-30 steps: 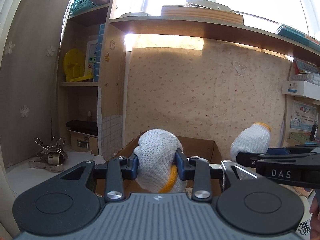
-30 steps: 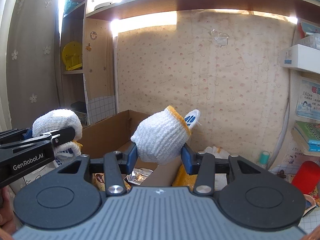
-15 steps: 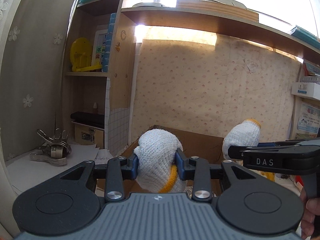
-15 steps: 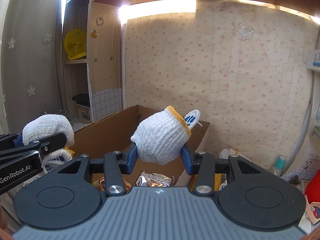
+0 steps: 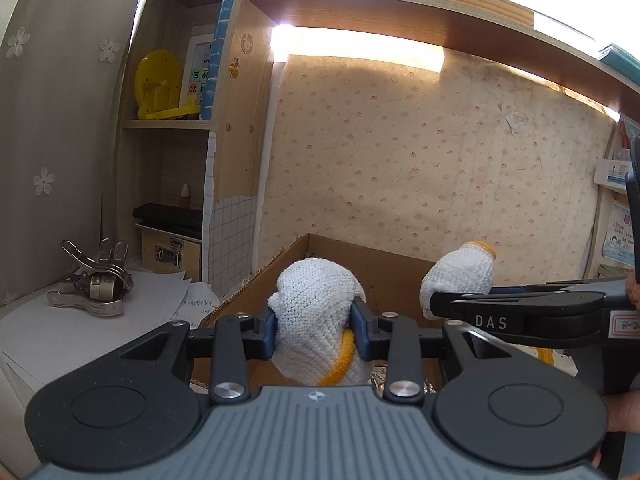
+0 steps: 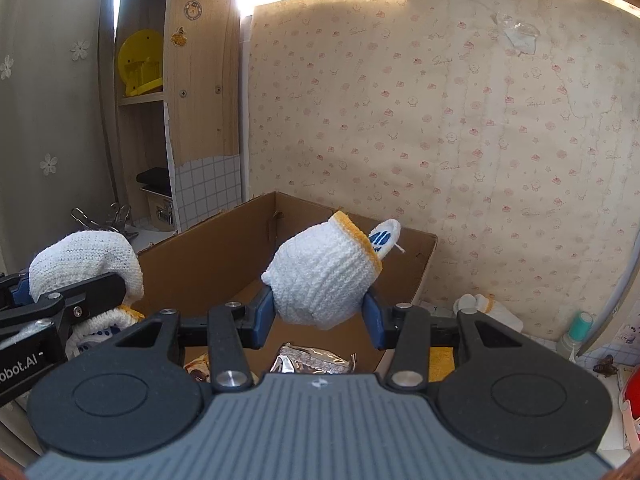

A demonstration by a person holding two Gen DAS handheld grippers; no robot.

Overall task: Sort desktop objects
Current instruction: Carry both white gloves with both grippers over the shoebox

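Gloves, two white knit bundles with yellow cuffs, are both held in the air above the open cardboard box (image 6: pixel 224 256).

1. Cardboard box: brown, flaps up, set against the patterned wall. Its near left wall also shows in the left wrist view (image 5: pixel 256 288). A silver foil packet (image 6: pixel 312 358) lies on its floor.
2. Shelf unit (image 5: pixel 168 120): stands left of the box. A yellow plastic stand (image 5: pixel 158 84) sits on its middle shelf.
3. Right gripper (image 6: pixel 318 318): its blue pads are pressed against both sides of the right glove bundle (image 6: pixel 324 276). The cuff faces up and to the right, with a blue-printed fingertip poking out of it. The bundle sits over the box interior.
4. Left gripper (image 5: pixel 316 334): its pads pinch the left glove bundle (image 5: pixel 316 320) at mid-height, with the yellow cuff hanging below the pads. The bundle hangs over the near left part of the box. In the right wrist view the same bundle (image 6: pixel 86 262) appears at the left edge, beside the box wall.
5. Metal clips (image 5: pixel 94 284): a pile resting on white paper left of the box.
6. Third glove (image 6: pixel 486 306): lies on the desk right of the box, near a small teal-capped bottle (image 6: pixel 576 332).
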